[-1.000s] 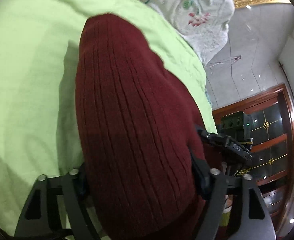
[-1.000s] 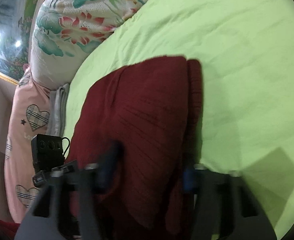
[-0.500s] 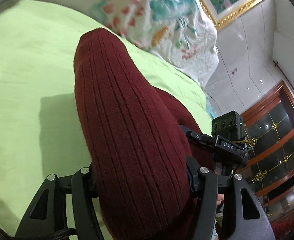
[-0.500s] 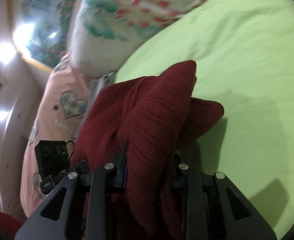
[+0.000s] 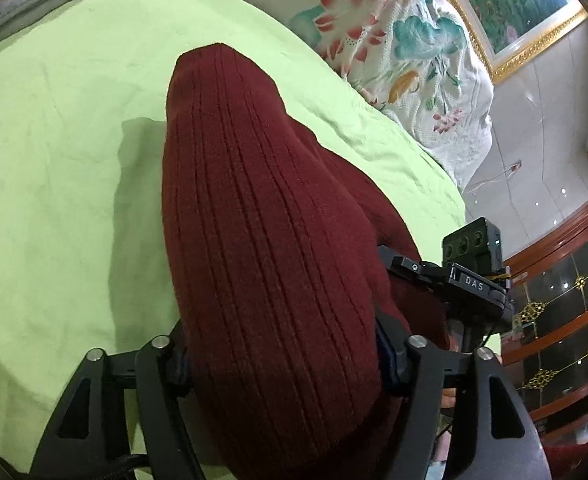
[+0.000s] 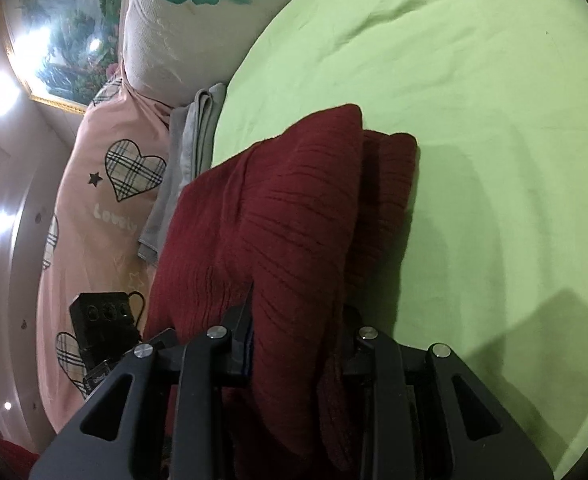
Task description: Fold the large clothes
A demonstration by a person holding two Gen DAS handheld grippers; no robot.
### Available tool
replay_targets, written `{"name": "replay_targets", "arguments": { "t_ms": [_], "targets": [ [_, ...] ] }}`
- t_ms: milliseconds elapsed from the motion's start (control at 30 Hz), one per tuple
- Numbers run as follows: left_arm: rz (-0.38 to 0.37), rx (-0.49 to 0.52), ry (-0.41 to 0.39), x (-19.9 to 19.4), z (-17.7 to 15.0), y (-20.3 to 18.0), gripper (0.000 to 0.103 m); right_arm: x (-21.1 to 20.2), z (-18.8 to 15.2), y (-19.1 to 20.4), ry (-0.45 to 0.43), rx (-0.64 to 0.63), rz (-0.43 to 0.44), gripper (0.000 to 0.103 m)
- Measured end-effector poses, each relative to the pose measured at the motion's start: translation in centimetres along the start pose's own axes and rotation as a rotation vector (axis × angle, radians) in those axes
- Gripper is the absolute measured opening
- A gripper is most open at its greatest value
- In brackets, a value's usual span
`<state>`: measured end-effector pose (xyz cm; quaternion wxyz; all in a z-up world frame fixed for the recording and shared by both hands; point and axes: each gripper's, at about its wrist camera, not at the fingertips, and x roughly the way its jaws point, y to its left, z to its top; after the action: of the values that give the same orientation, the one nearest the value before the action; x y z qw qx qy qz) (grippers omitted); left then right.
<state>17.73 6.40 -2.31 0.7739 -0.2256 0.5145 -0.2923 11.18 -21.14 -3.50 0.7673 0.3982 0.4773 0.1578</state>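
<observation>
The green bed sheet point(image 5: 53, 184) fills the ground ahead of both sets of jaws. One dark red ribbed sweater point(image 5: 261, 248), already doubled into a thick bundle, is carried across it; judged step: mid-fold transport, both ends held up, final lay-down not yet done. The left gripper point(image 5: 281, 360) has a fat roll of the sweater between its jaws, knit bulging forward and over them; its jaws have just been opening a little, with the roll still pressed by both pads, so it is grasping the sweater. The right gripper point(image 6: 294, 344) is clenched on a narrower bunch of the same sweater point(image 6: 285, 216); its jaws have just been opening slightly with cloth still pinched between them, and stacked layers extend ahead of the tips onto the sheet. Next move probably calls for lowering both ends level onto the sheet, lining up edges, then letting go without dragging layers. Beyond the jaws: one floral pillow point(image 5: 406, 40), one pink heart-print cover point(image 6: 105, 200), one folded grey cloth point(image 6: 189, 152) left of the right jaws, one framed painting point(image 5: 510, 4). Count: two grippers, one sweater, one sheet.
</observation>
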Motion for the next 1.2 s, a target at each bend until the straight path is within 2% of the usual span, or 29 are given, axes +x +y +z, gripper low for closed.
{"name": "replay_targets", "arguments": {
  "t_ms": [33, 167, 267, 433, 500, 533, 600, 733, 867, 967, 1100, 1133, 1167, 1200],
  "targets": [
    [0.004, -0.003, 0.001, 0.1, 0.0, 0.2, 0.074, -0.1, 0.0, 0.1, 0.002, -0.002, -0.008, 0.032],
    [0.008, -0.050, 0.005, -1.0, -0.4, 1.3, 0.081, -0.6, 0.2, 0.0, 0.001, 0.014, -0.038, 0.051],
    [0.015, -0.075, -0.016, -2.3, -0.8, 1.3, 0.081, -1.0, 0.2, 0.2, -0.008, 0.011, -0.073, 0.056],
    [0.087, -0.050, -0.117, -6.4, -1.7, 0.4, 0.078, -3.2, 0.5, 1.2, -0.070, 0.005, -0.124, 0.056],
    [0.077, -0.034, -0.152, -8.0, -2.1, 0.0, 0.076, -4.5, 0.6, 2.1, -0.118, -0.015, -0.144, 0.056],
    [0.060, -0.021, -0.165, -8.8, -2.3, -0.5, 0.072, -5.4, 0.7, 2.8, -0.151, -0.030, -0.151, 0.056],
    [0.043, 0.014, -0.169, -9.6, -2.7, -1.4, 0.068, -6.4, 0.6, 4.2, -0.192, -0.067, -0.168, 0.056],
    [0.028, 0.073, -0.158, -11.1, -4.1, -3.1, 0.065, -8.0, -1.1, 6.6, -0.196, -0.127, -0.152, 0.056],
    [0.089, 0.119, -0.146, -11.4, -6.1, -3.9, 0.065, -7.8, -4.2, 7.5, -0.132, -0.149, -0.150, 0.056],
    [0.085, 0.107, -0.156, -11.6, -6.5, -3.9, 0.065, -6.8, -5.3, 8.0, -0.090, -0.178, -0.164, 0.053],
    [-0.008, 0.100, -0.184, -11.8, -5.6, -4.3, 0.065, -5.8, -5.3, 7.7, -0.071, -0.160, -0.195, 0.040],
    [-0.040, 0.116, -0.179, -11.5, -5.4, -4.6, 0.065, -5.4, -4.9, 7.3, -0.067, -0.137, -0.203, 0.030],
    [-0.048, 0.130, -0.167, -11.2, -5.2, -4.9, 0.065, -5.1, -4.6, 6.9, -0.061, -0.125, -0.211, 0.004],
    [-0.035, 0.146, -0.154, -10.8, -5.1, -5.3, 0.065, -5.1, -4.3, 6.8, -0.063, -0.116, -0.215, 0.004]
  ]
}}
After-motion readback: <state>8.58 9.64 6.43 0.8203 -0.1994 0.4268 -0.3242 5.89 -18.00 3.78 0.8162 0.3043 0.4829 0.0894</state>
